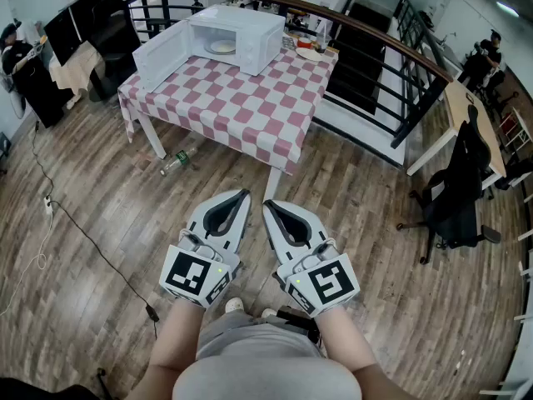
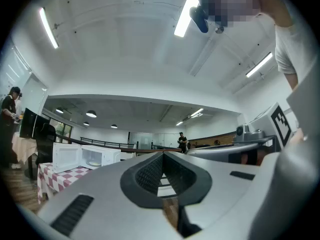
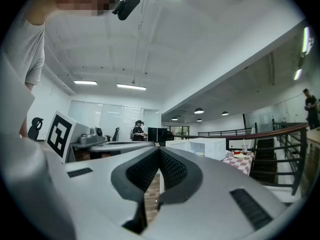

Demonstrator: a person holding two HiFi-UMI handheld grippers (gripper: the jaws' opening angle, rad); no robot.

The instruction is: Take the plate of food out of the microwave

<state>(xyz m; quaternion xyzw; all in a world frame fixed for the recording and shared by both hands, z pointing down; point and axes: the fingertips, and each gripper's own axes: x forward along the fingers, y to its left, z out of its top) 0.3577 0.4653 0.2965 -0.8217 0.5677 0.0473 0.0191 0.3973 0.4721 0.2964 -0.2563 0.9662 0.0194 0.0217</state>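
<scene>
The plate of food (image 1: 221,47) sits inside the microwave (image 1: 246,36), whose door (image 1: 158,54) hangs open, at the far edge of the checkered desk (image 1: 241,111). The left claw (image 1: 242,194) and right claw (image 1: 267,206) are both closed and empty, side by side above the floor, well apart from the desk.

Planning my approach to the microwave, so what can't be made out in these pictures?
- Food on the plate in the microwave: too small in every view.
- Items at the far corner of the table, head view: too small to name.
- Contents of the floor bottle, head view: too small.
</scene>
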